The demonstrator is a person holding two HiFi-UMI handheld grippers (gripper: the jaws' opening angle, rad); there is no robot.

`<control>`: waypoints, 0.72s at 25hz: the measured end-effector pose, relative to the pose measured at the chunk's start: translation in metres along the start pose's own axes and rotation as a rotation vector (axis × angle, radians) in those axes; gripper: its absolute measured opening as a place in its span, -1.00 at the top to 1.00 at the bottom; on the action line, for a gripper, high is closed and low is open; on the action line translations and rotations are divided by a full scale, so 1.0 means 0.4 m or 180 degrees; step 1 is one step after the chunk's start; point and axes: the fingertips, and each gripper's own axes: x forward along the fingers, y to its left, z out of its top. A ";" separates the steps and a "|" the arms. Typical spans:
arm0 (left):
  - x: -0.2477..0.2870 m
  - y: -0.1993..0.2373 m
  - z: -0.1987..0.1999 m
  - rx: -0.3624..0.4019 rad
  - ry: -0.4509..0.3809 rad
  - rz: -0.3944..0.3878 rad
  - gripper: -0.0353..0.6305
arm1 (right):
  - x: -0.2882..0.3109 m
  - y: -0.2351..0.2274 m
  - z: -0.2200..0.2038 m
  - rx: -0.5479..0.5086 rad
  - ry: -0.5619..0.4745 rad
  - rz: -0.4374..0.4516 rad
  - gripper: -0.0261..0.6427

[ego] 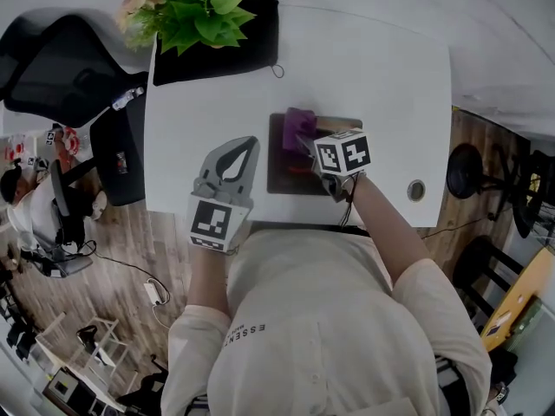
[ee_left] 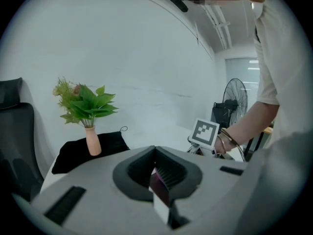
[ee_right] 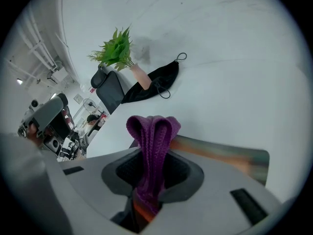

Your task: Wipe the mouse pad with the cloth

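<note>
A dark brown mouse pad [ego: 290,176] lies on the white table [ego: 390,85] near its front edge. My right gripper [ego: 305,142] hangs over the pad, shut on a folded purple cloth [ego: 299,125]. In the right gripper view the cloth [ee_right: 152,130] sticks up from between the jaws of that gripper [ee_right: 152,166], and the pad [ee_right: 222,155] shows just beyond them. My left gripper [ego: 244,150] is to the left of the pad over bare table, apart from it. Its jaws are together in the left gripper view [ee_left: 159,173], with nothing held.
A pink vase with green leaves [ego: 195,11] stands on a black cloth bag [ego: 251,42] at the table's back left. A round cable hole [ego: 416,190] sits at the front right. A black office chair [ego: 61,68] is left of the table, a fan [ego: 468,170] to the right.
</note>
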 end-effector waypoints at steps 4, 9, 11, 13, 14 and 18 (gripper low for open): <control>0.025 -0.021 0.014 0.0041 -0.0020 -0.0082 0.89 | -0.030 -0.036 -0.008 0.0029 -0.0041 -0.0082 0.62; 0.055 -0.056 0.036 0.0076 -0.0058 -0.0192 0.89 | -0.079 -0.089 -0.029 0.0104 -0.0054 -0.0211 0.62; 0.067 -0.067 0.043 0.0081 -0.0073 -0.0237 0.89 | -0.100 -0.113 -0.036 0.0134 -0.0053 -0.0304 0.62; 0.079 -0.077 0.048 0.0088 -0.0086 -0.0282 0.89 | -0.120 -0.136 -0.043 0.0152 -0.0057 -0.0381 0.62; 0.085 -0.082 0.049 0.0093 -0.0090 -0.0306 0.89 | -0.128 -0.148 -0.048 0.0166 -0.0060 -0.0413 0.62; 0.106 -0.097 0.055 0.0121 -0.0091 -0.0373 0.89 | -0.155 -0.186 -0.062 0.0246 -0.0078 -0.0497 0.62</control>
